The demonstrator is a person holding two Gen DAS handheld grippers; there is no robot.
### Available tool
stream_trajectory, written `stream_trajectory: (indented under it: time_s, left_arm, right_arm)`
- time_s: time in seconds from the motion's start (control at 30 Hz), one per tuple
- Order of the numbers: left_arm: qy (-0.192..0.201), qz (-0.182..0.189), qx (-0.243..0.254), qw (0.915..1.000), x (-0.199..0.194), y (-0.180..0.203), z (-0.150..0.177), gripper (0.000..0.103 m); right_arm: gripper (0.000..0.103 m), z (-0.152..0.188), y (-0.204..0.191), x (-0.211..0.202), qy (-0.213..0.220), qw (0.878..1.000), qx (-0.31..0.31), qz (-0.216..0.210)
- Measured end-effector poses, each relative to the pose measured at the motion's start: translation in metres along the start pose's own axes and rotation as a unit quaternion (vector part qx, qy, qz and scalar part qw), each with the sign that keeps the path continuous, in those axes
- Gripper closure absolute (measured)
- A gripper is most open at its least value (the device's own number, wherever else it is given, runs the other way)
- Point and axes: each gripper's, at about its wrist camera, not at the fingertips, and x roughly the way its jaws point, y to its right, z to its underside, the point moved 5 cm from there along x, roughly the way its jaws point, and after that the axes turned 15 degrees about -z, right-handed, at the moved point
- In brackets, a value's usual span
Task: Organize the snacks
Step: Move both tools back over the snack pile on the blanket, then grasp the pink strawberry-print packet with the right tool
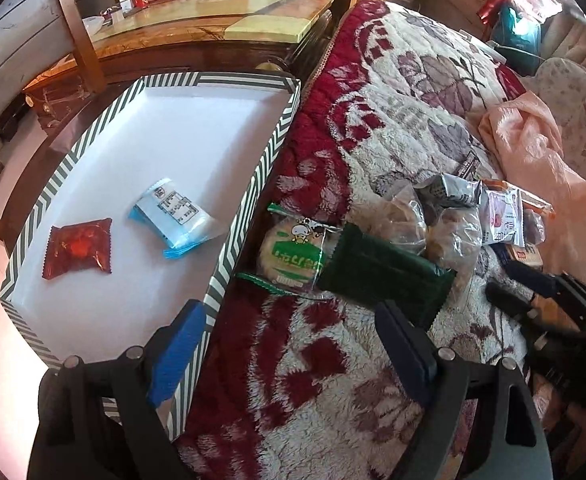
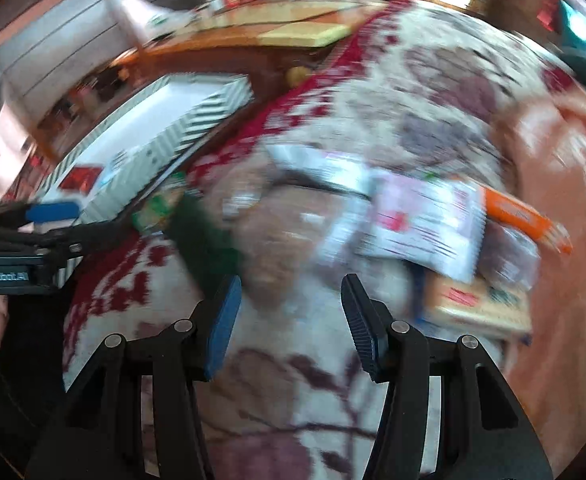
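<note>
Both the left gripper (image 1: 293,344) and right gripper (image 2: 291,324) hang released and empty over the fluffy floral blanket (image 1: 313,380). Crinkly snack packets (image 1: 373,248) pile at its middle; two glossy ones lie in the chevron-rimmed cardboard box (image 1: 253,196) on the left.

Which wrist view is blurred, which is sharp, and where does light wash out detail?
Right wrist view: motion-smeared, snack pile unreadable. Left wrist view: sharp, red packet crisp; striped box floor glares white, sunlight washes out the pink cloth.
</note>
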Motion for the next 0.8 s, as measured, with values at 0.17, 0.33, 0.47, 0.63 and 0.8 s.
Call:
stream_trajectory:
  time_s: [0.17, 0.33, 0.47, 0.63, 0.8]
  left_arm:
    - [-0.005, 0.010, -0.003, 0.9999, 0.002, 0.006, -0.003, 0.014]
    - [0.002, 0.014, 0.007, 0.9999, -0.002, 0.016, -0.008, 0.014]
    - [0.009, 0.028, 0.011, 0.9995, -0.007, 0.028, -0.023, 0.014]
    - [0.016, 0.036, 0.018, 0.9991, -0.010, 0.043, -0.035, 0.014]
    - [0.003, 0.037, 0.023, 0.9990, -0.002, 0.049, -0.031, 0.014]
  right_arm:
    - [0.051, 0.011, 0.056, -0.024, 0.017, 0.996, 0.082, 0.027]
    - [0.050, 0.010, 0.072, -0.035, 0.039, 0.993, 0.111, 0.018]
    - [0.050, 0.007, 0.064, -0.030, 0.035, 0.994, 0.098, 0.011]
    - [0.049, 0.004, 0.067, -0.027, 0.035, 0.994, 0.101, 0.015]
    - [0.041, -0.011, 0.072, -0.021, 0.043, 0.993, 0.103, 0.026]
